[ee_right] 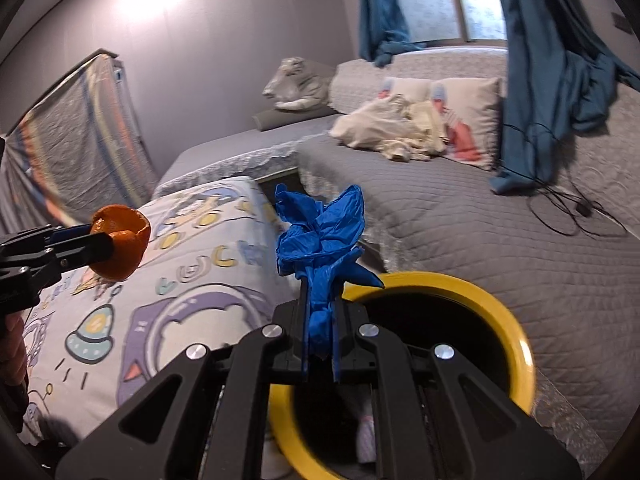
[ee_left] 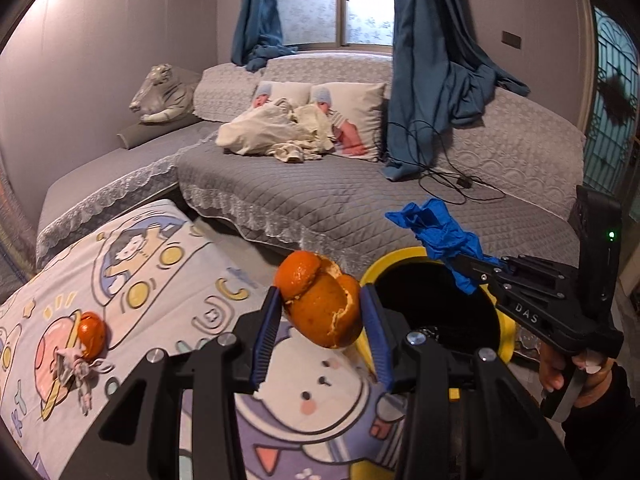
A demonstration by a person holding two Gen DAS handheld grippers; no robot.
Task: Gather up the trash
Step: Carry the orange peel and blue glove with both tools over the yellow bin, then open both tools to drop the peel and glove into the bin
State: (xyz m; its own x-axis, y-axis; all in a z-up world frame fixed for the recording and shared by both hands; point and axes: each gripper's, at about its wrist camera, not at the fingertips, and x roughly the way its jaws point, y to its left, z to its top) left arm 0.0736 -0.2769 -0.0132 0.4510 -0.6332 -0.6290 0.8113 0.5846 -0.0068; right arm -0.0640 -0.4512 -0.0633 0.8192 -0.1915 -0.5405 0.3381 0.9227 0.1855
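Note:
My left gripper [ee_left: 321,300] is shut on an orange peel [ee_left: 320,312], held in the air just left of a yellow-rimmed bin [ee_left: 370,272] with a dark inside. My right gripper [ee_right: 320,300] is shut on a crumpled blue sheet [ee_right: 320,232] above the near-left rim of the bin [ee_right: 500,312]. In the left wrist view the right gripper [ee_left: 460,264] and the blue sheet [ee_left: 436,228] hang over the bin's far-right edge. In the right wrist view the left gripper [ee_right: 100,246] and its peel [ee_right: 124,248] are at the far left. Another orange peel [ee_left: 91,334] and a crumpled tissue [ee_left: 78,368] lie on the cartoon-print cloth [ee_left: 160,280].
A grey quilted sofa [ee_left: 360,200] runs behind the bin, with pillows and a heap of pale cloth [ee_left: 272,132], a black cable [ee_left: 448,184] and blue curtains [ee_left: 424,80]. A plush tiger [ee_left: 164,94] sits at the back left. A hand [ee_left: 560,372] grips the right gripper's handle.

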